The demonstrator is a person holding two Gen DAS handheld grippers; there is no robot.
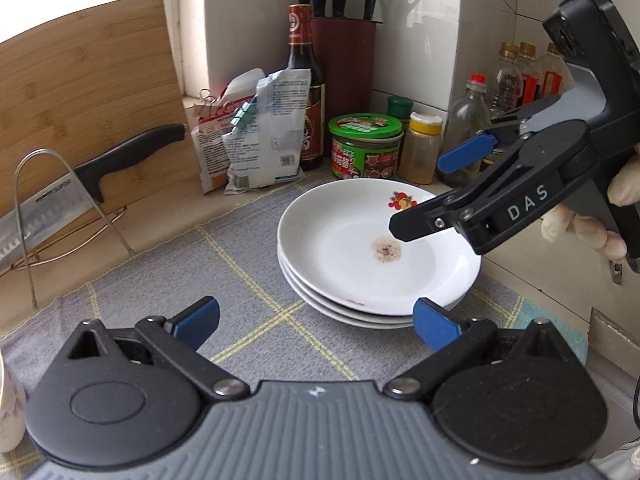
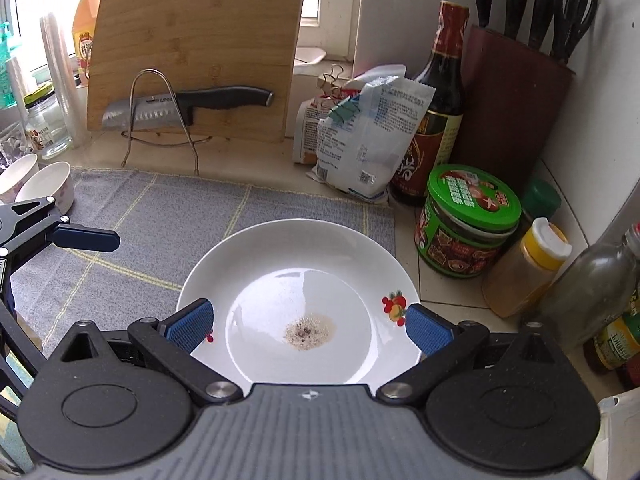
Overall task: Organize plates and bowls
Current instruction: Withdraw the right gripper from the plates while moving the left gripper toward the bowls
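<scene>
A stack of three white plates (image 1: 360,264) sits on the grey checked cloth (image 1: 180,272). The top plate (image 2: 280,256) has a fruit print on its rim and a brown speckled residue in the middle. My left gripper (image 1: 316,324) is open, low over the cloth just in front of the stack. My right gripper (image 2: 308,326) is open and hovers above the top plate, its pads spread over the plate's near half; in the left wrist view the right gripper (image 1: 432,192) reaches in from the right. Two white bowls (image 2: 44,184) stand at the cloth's far left.
A bamboo cutting board (image 2: 192,48) leans at the back with a knife (image 2: 188,106) on a wire rack. Clipped packets (image 2: 360,136), a soy sauce bottle (image 2: 436,120), a knife block (image 2: 516,104), a green-lidded jar (image 2: 468,220) and spice bottles (image 2: 524,268) crowd the right corner.
</scene>
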